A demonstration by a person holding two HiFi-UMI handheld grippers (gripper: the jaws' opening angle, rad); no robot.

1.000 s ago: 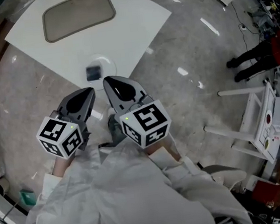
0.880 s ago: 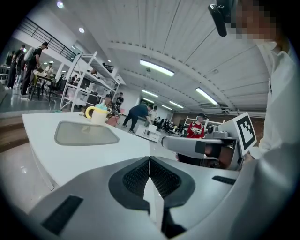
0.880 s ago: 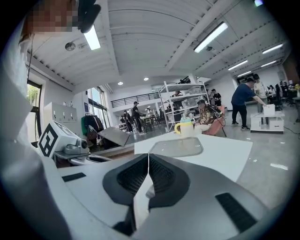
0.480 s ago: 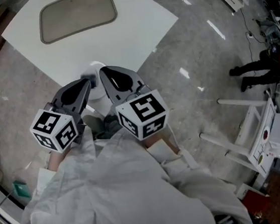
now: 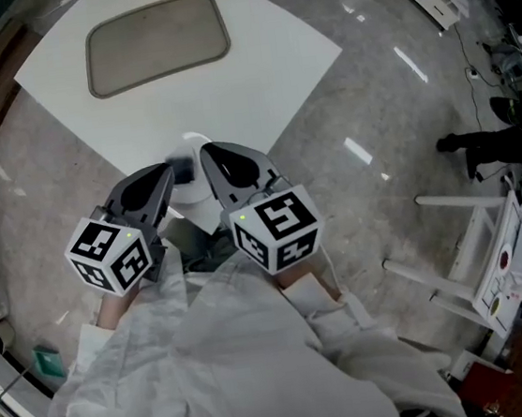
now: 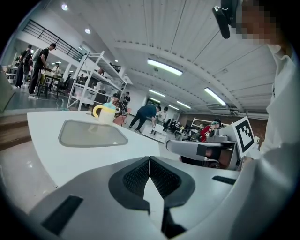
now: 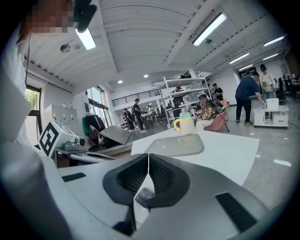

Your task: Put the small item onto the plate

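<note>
- Currently both claws hang side by side over the near corner of the white counter [image 5: 263, 70], carried by a person in white sleeves [image 5: 240, 347].
- State of the left claw [image 5: 166, 175]: closed and empty. In the left gripper view its ribbed pads [image 6: 137, 177] meet at the tips with nothing between them. Only a white surface shows through the slot below the tips.
- State of the right claw [image 5: 207, 153]: closed and empty. In the right gripper view its jaw tips touch. A dark, blurred shape shows through the slot beneath them; it lies below the claw and is not gripped.
- Position of the plate [image 5: 195, 190]: white and round, on the near corner of the counter. Both claws cover part of it in the head view.
- Position of the small item [image 5: 182, 172]: a dark grey, blurred patch that appears to lie on the plate. It sits in the gap between the two claw tips, just beside the left tip. Neither claw holds it.
- Position of the tray [image 5: 155, 41]: grey with rounded corners, on the far part of the counter, well apart from the plate.
- Position of the cup [image 6: 104, 112]: it has a yellow handle and stands beyond the tray, near the far edge of the counter.
- Surroundings: a polished grey floor [image 5: 373, 123] around the counter.
</note>
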